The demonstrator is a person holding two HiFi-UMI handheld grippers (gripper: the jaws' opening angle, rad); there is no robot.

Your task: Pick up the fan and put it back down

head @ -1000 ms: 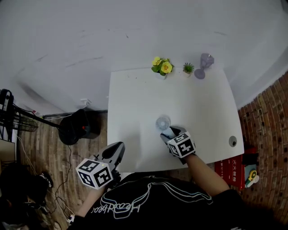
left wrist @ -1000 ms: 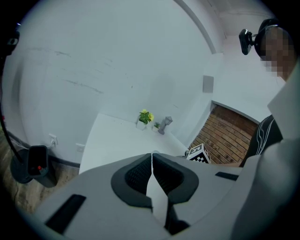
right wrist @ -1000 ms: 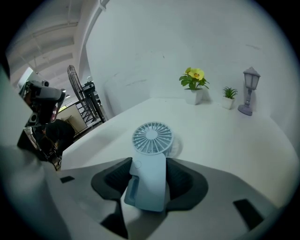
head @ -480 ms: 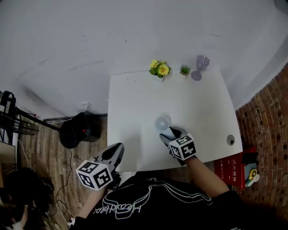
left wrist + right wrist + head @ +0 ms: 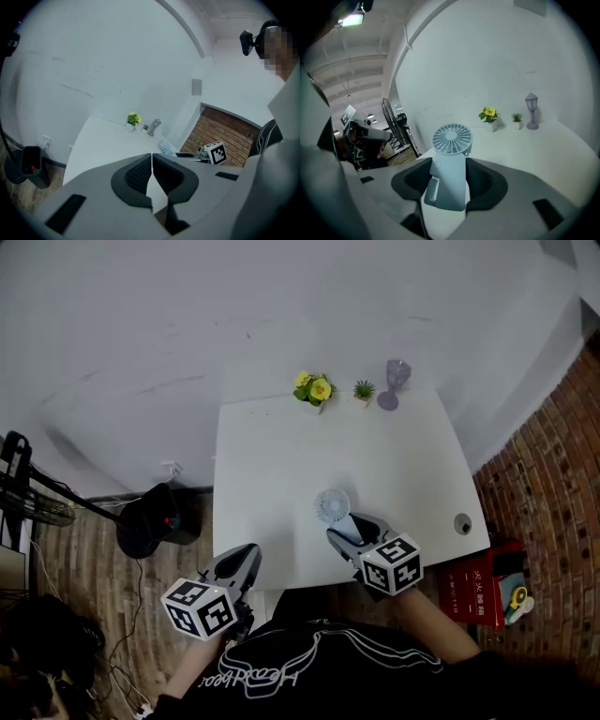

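Observation:
A small pale-blue hand fan [image 5: 449, 161] with a round grille head [image 5: 332, 505] is clamped by its handle between the pads of my right gripper [image 5: 352, 532] [image 5: 447, 187]. It hangs in the air above the white table [image 5: 281, 474] near the front edge, head pointing away from me. My left gripper [image 5: 239, 563] [image 5: 152, 180] hovers off the table's front left edge with its jaws shut and nothing between them. From the left gripper view the fan [image 5: 165, 146] and the right gripper's marker cube [image 5: 215, 152] show to the right.
A yellow flower pot [image 5: 313, 390], a tiny green plant [image 5: 363, 390] and a grey lamp-shaped ornament [image 5: 395, 382] stand along the table's far edge. A cable hole [image 5: 462, 524] sits near the right front corner. A black floor object [image 5: 150, 519] and a red box [image 5: 483, 589] flank the table.
My right gripper has lifted the fan up off the table toward me. The left gripper drifted a little. The head view shifted, so the table sits more to the left.

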